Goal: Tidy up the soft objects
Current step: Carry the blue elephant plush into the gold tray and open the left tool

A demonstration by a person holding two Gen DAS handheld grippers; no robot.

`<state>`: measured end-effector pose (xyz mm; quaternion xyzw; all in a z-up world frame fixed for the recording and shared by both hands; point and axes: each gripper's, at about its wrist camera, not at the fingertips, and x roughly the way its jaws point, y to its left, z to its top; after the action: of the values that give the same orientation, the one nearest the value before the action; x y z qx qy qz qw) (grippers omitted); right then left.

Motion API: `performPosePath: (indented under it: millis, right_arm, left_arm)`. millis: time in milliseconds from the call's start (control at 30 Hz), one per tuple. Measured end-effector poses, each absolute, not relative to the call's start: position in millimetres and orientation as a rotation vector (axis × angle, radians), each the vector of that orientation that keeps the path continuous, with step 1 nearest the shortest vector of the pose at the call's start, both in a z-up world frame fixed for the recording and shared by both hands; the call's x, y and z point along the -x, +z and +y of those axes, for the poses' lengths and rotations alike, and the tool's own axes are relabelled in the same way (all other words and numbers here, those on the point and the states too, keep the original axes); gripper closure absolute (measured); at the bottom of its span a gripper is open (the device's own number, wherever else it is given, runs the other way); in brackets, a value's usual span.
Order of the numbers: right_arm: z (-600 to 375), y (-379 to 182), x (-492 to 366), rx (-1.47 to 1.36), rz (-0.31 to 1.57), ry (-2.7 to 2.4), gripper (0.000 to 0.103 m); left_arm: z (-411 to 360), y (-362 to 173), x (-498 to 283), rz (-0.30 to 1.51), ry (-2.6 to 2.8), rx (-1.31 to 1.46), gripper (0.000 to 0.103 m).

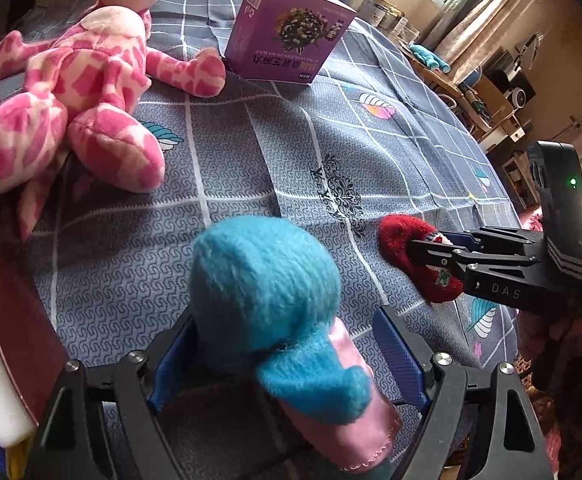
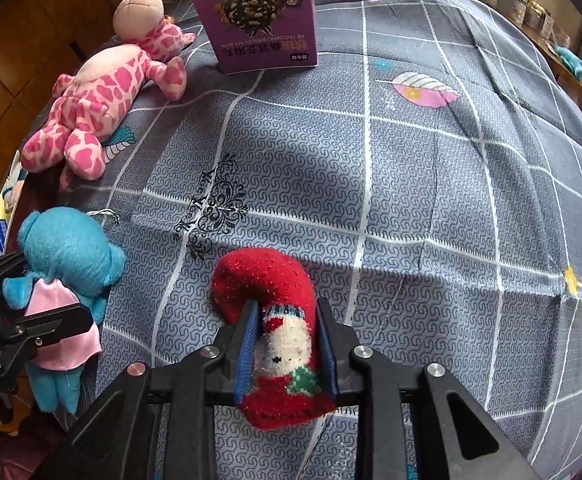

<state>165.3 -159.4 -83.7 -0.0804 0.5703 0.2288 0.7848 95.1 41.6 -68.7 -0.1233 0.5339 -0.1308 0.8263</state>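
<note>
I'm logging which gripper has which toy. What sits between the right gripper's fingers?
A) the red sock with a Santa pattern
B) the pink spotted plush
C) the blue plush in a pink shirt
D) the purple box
A: the right gripper straddles the red sock, one pad on each side.

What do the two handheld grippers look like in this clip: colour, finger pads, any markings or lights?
Both the left gripper and the right gripper are black angular linkages with silver pivot bolts and blue ribbed finger pads. Seen from the left wrist, the right gripper's body carries "DAS" lettering, grey ridges and a green light.
</note>
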Motion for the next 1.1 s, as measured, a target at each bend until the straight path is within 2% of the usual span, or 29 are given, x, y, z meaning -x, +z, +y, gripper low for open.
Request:
performPosePath:
  millis: [200,300,367,467,533,1100]
  right_arm:
    - [-153.1,-84.8,-164.5,0.226,1.210,0.498,0.073]
    - [-154.5,-84.9,-165.6,0.223,1.211,0.496,0.073]
    - [-153.3,-84.8,-165.0,0.233,1.208,0.494,0.073]
    - [-152.1,-84.6,-164.2,0.246,1.203,0.493,0.073]
    - [-150.3,-84.4,-163.0,0.261,1.196,0.490,0.073]
    - [-154.8,-85.2,-162.5,0.264,1.191,0.496,0.072]
  left_arm:
    - [41.3,-65.5,-87.5,1.138,-0.238,0.264,0.021]
    - [42.9,-63.2,-84.8,1.126,-0.219,0.265,0.029]
    - [42.8,-62.7,-83.5,1.124,-0.216,0.265,0.041]
    - [41.4,-60.9,-80.5,1.112,-0.206,0.255,0.050]
    - [39.7,-57.2,-76.6,1.088,-0.189,0.234,0.053]
    - [67.3,26.2,-32.4,0.809,-0.069,0.134,0.054]
